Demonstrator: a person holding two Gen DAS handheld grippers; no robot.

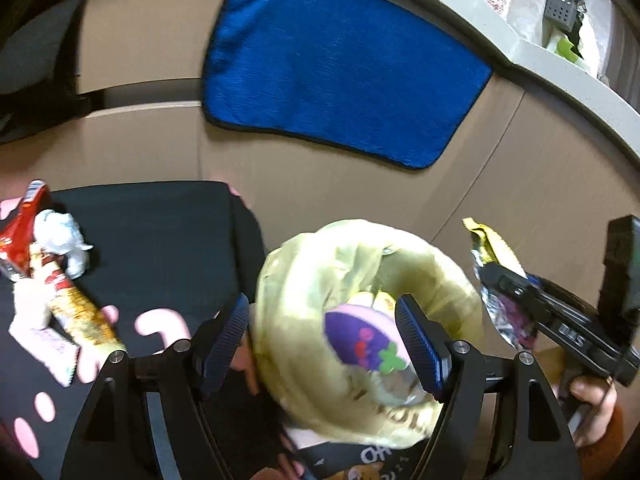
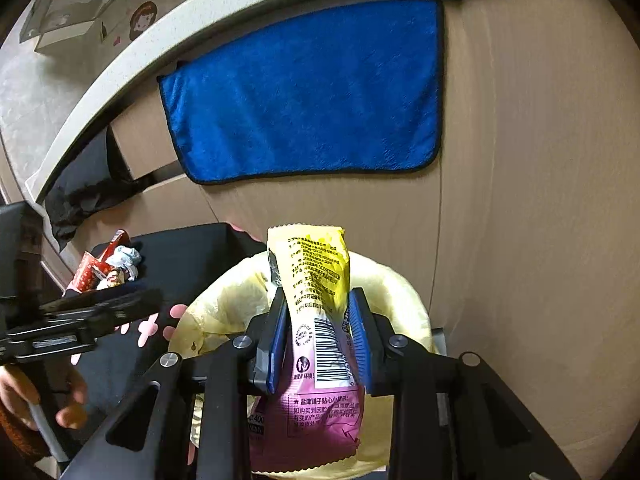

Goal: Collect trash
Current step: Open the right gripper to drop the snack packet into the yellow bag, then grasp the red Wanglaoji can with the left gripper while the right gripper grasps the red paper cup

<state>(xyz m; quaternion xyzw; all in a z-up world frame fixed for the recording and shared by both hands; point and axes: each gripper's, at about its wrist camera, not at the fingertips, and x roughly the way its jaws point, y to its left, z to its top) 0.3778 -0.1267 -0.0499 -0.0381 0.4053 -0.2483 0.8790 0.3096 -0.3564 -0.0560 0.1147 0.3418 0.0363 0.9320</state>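
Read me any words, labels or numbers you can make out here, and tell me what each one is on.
"盐津铺子贴心小提示:" on the snack wrapper, purple lower part.
"400" at the wrapper's left edge, partly cut off.
Barcode with digits, and yellow-panel fine print on the wrapper: too small to read.
Printing on the red wrapper and gold wrapper: blurred.

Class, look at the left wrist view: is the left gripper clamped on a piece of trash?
No: the left gripper is open, its blue pads spread apart above the yellow-lined bin with nothing pinched between them.
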